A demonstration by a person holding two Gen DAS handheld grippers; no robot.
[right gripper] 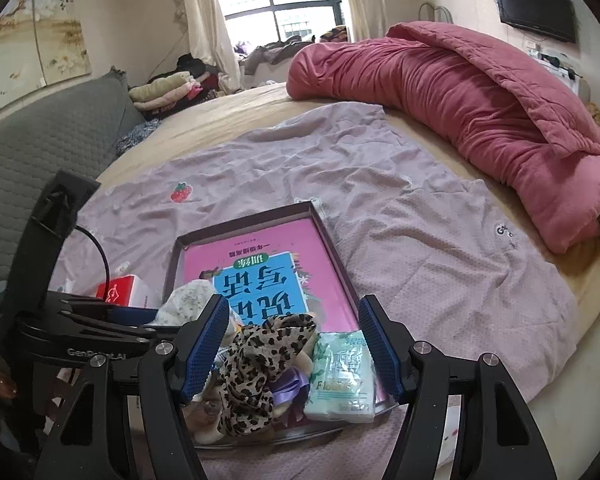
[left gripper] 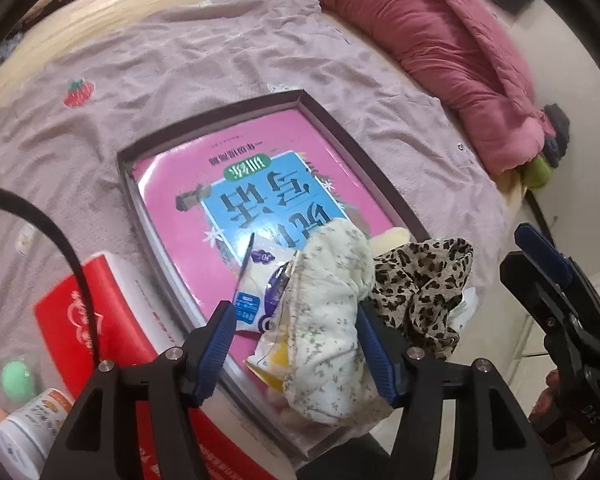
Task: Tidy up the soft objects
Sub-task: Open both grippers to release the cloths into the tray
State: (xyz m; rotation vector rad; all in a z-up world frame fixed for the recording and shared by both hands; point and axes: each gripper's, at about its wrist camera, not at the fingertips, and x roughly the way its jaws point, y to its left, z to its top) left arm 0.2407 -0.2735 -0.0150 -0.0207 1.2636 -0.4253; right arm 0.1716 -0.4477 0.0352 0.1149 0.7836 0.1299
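Left claw [left gripper: 296, 336] sits released around the floral cloth [left gripper: 332, 312] in the tray [left gripper: 220, 112] on the bed; right claw [right gripper: 292, 344] hangs open over the leopard scarf [right gripper: 260, 356] beside it.

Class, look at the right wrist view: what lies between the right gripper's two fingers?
A leopard-print cloth and a pale green tissue pack, both in the tray.

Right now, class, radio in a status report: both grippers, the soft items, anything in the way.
Left gripper open around floral cloth. Right gripper open over leopard cloth in tray. Tissue pack beside it.
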